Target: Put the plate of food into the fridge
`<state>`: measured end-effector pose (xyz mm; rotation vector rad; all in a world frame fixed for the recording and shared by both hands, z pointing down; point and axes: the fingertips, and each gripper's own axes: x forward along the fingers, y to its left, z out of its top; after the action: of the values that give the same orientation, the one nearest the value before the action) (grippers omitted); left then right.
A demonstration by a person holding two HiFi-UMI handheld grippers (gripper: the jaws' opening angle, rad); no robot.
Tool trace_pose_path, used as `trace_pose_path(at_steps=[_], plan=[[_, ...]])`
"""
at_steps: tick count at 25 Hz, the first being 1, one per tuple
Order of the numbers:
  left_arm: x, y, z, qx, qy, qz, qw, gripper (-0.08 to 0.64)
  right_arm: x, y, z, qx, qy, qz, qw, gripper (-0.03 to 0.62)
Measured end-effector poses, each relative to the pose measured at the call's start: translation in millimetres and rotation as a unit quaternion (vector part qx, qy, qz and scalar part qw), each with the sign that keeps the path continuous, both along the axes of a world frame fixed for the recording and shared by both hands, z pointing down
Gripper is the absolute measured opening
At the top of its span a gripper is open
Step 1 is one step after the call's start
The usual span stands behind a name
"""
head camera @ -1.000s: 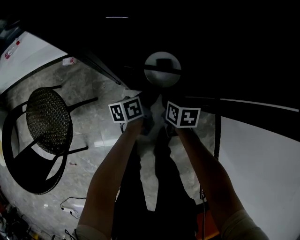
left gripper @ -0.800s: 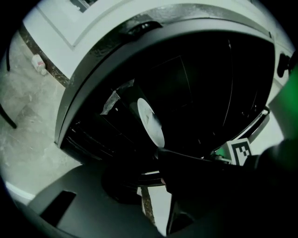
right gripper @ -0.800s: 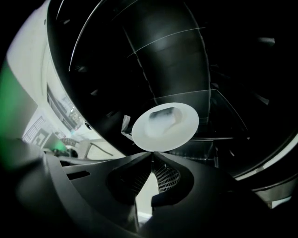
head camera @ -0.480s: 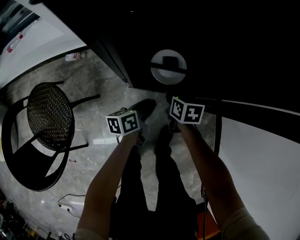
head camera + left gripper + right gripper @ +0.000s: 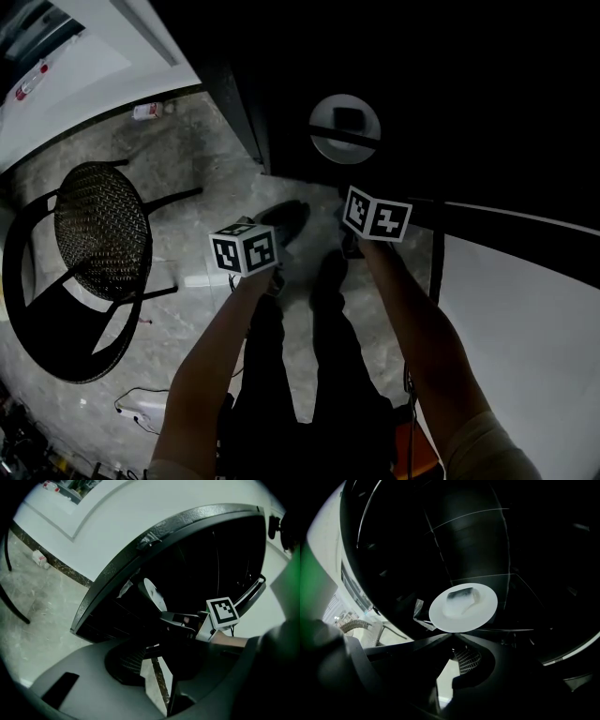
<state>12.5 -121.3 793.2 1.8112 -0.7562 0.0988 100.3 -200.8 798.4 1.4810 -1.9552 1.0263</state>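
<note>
Hovering in the head view, the plate (image 5: pixel 339 151) of food (image 5: pixel 348 118) is sitting within the dark open fridge (image 5: pixel 450 103). In the left gripper view, the left gripper (image 5: pixel 157 670) is holding its jaws apart, with nothing between them. In the right gripper view, the right gripper (image 5: pixel 452 634) is pinching the plate's near rim.

The food (image 5: pixel 461 597) lies on the plate (image 5: pixel 485 610) inside the fridge (image 5: pixel 487 536), chair (image 5: pixel 98 244) leftward.
</note>
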Motion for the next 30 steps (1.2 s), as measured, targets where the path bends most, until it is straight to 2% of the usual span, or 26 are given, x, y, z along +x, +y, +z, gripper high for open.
trace_pose_path(at_steps=[8,14,21,30], plan=[[-1,-16,-1,0.022,-0.034,0.007,0.9992,0.085,1,-3,1,0.004,0.003,0.003,1.0,0.021],[21,-49,-15,0.049,-0.028,-0.013,0.9983,0.083,3,-4,-2,0.007,0.01,-0.005,1.0,0.021],[45,-72,-6,0.067,-0.076,-0.002,0.9948,0.061,9,-5,-5,0.012,0.017,-0.017,1.0,0.021],[56,-83,-5,0.074,-0.082,-0.001,0.9938,0.055,14,-5,-7,0.015,0.02,-0.028,0.999,0.021]])
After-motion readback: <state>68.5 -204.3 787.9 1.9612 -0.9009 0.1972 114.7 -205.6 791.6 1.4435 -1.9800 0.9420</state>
